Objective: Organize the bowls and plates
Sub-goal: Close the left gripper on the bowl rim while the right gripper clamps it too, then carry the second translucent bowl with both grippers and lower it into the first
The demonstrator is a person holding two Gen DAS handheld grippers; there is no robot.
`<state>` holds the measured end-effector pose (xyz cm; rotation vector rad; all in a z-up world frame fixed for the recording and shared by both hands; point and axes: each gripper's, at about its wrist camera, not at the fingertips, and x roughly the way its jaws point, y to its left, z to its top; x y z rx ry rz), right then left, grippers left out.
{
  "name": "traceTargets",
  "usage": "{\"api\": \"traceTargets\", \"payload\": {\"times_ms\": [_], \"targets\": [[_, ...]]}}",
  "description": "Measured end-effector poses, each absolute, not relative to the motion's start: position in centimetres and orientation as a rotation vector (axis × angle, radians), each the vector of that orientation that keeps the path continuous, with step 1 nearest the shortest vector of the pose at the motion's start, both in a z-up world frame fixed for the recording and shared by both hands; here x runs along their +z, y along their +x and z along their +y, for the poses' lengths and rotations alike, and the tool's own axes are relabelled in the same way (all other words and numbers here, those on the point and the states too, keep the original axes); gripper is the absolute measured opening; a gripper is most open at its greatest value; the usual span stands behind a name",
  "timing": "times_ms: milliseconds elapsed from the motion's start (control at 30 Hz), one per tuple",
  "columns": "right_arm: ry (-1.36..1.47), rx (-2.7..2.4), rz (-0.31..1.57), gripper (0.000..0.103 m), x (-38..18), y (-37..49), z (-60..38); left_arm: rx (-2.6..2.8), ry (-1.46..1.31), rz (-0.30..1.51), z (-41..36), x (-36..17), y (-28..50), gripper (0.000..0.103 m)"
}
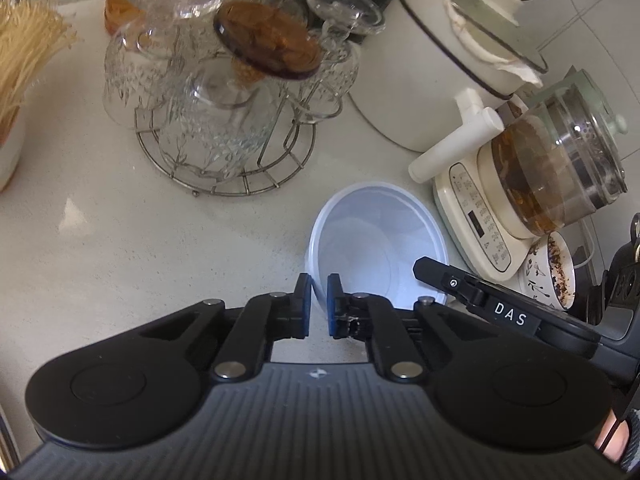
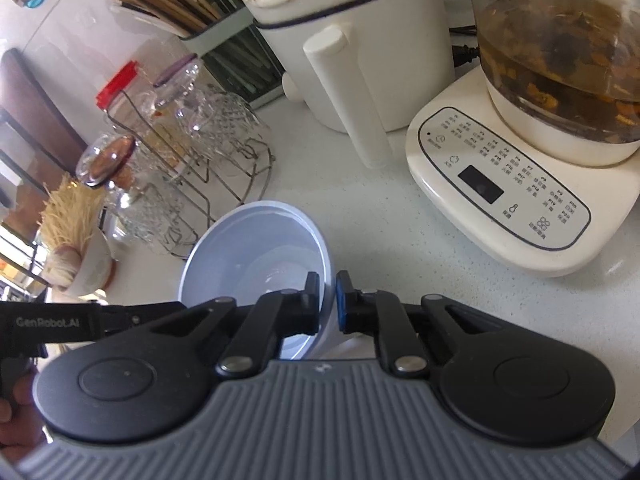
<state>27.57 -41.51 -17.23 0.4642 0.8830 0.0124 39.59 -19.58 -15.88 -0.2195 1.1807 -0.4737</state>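
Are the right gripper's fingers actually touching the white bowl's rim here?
Touching. In the right wrist view the right gripper has one finger inside and one outside the white bowl, both pads pressed against its wall with no gap.

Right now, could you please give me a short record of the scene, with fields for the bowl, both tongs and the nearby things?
bowl: pale blue bowl, empty, on the white counter
left tongs: left tongs shut on the bowl's near rim, one finger inside, one outside
right tongs: right tongs shut on the rim at the opposite side
glasses: upturned glasses on a wire rack, behind the bowl
kettle: glass kettle of brown tea on a cream base
pot: white pot with a handle
cup: floral cup beside the base
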Motion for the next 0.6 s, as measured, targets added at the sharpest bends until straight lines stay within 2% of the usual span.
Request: {"api": "traceTargets", "payload": {"times_ms": [600], "targets": [[0.511,0.004,0.805,0.011,-12.7,24.5,-40.3,-0.491,-0.223,1.150,-18.0,-10.4,37.2,0.009]]}}
